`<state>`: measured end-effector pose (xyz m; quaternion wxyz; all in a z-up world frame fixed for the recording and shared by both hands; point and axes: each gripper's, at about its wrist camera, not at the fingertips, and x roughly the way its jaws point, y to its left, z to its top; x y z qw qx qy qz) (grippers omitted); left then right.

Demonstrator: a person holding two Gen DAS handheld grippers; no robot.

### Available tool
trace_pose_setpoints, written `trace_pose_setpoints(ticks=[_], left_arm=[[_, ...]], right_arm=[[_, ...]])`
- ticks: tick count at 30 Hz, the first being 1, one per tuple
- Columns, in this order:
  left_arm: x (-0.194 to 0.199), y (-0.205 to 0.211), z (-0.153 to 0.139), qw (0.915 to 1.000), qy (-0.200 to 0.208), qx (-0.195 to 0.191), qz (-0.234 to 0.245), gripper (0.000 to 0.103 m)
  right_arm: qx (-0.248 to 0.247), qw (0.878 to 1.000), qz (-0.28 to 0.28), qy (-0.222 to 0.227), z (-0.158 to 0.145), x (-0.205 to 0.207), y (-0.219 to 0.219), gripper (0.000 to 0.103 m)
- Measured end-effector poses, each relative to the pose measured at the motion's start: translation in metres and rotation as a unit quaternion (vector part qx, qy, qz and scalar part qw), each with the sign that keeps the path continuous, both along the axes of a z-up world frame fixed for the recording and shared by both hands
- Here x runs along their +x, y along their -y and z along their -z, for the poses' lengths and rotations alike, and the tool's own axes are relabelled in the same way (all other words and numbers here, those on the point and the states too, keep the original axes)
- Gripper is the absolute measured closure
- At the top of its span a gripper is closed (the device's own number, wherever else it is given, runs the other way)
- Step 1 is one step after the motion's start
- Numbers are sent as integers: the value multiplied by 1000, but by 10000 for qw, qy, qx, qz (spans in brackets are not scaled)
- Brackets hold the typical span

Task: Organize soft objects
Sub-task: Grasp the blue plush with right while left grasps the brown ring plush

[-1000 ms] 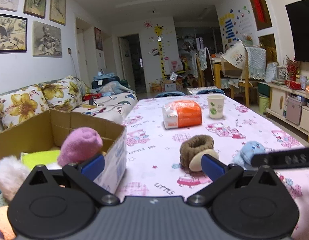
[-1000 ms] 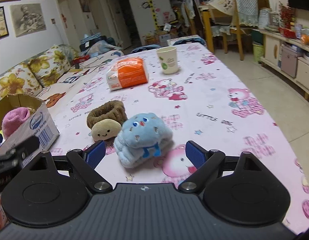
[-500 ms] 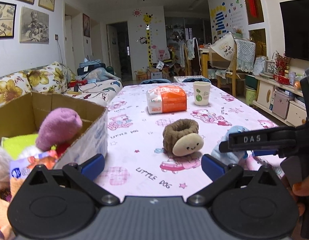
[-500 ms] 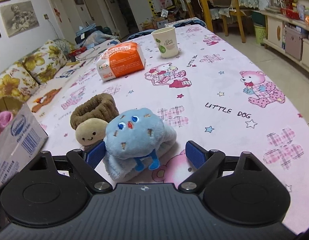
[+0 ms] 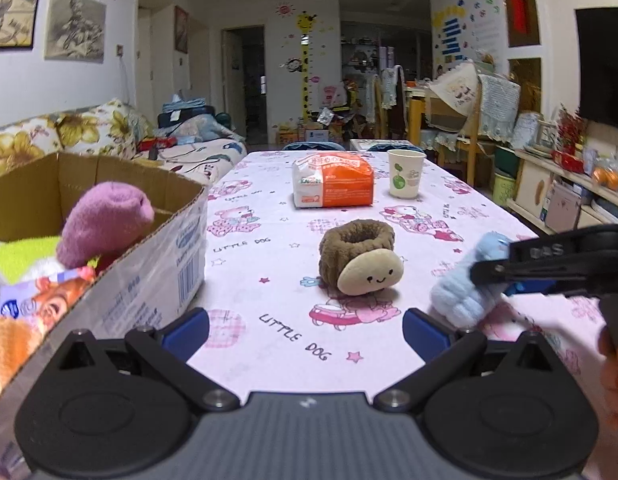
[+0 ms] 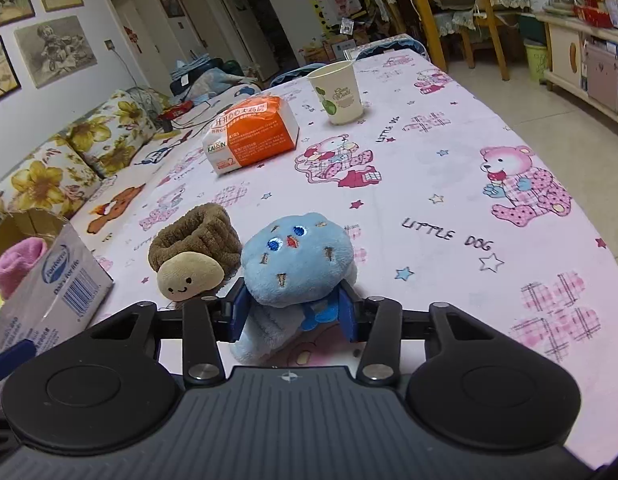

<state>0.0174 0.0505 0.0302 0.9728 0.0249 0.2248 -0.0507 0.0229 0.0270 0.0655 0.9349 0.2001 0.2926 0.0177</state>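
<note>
My right gripper point(image 6: 293, 314) is shut on a light blue plush toy point(image 6: 297, 264), its blue pads pressing both sides; the toy also shows at the right of the left wrist view point(image 5: 465, 292). A brown plush band with a tan smiling face point(image 6: 193, 252) lies just left of it on the table point(image 5: 361, 256). My left gripper point(image 5: 305, 330) is open and empty above the near table edge. A cardboard box point(image 5: 149, 264) at the left holds a pink plush point(image 5: 105, 222) and other soft things.
An orange and white tissue pack point(image 6: 253, 134) and a paper cup point(image 6: 339, 92) stand farther back on the pink printed tablecloth point(image 6: 449, 200). A flowered sofa point(image 6: 69, 160) runs along the left; cabinets stand at the right.
My right gripper has closed on the blue plush toy, which lay free between its open fingers before. The left gripper has drifted right, away from the box.
</note>
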Motion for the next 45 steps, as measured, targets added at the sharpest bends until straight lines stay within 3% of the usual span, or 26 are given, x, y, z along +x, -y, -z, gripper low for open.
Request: trace_pose_setpoints(ticks=[4,16,19,20,21,27,28,30,35,37,38,39,45], left_arm=[[11,9,0,9999,10,-136,-91,1],[80,55,12,9996,-15,236,160,1],[95,57,14,9993,-40,316,205,1],[101,58,15,9991,-59,356,208,1],[107,58,17,9990,-83,388,222,1],[132,57,22,9983,-389,241,374,2],[136,57,23,9978,-482,193,417,4],[141,58,26,9969,-659,174,383,24],[136,54,26,9963,-728,-121,452,43],[131,54,24,9964,-690,-203,445,49],[129,54,23,9965,-675,-227,432,51],[126,54,23,9967,-657,-229,424,53],[107,52,20,9965,-663,-310,406,55]], right_arm=[[102,9999,39,34,-4,-9,14,49],[-265,9990,-336,-125,-3,-19,26,48],[-158,9993,-235,-239,1,-17,28,29],[-153,9993,-192,-275,2,-16,27,13],[-153,9993,-166,-282,4,-16,26,6],[29,9998,16,-172,8,-13,23,0],[96,9998,18,-144,9,-12,22,0],[166,9998,41,-87,9,-10,19,0],[205,9998,73,18,11,-5,13,0],[117,9999,64,18,11,-3,12,5],[75,10000,37,27,11,-2,11,21],[98,10000,-4,4,11,-2,12,29],[426,9991,37,-3,11,-3,23,59]])
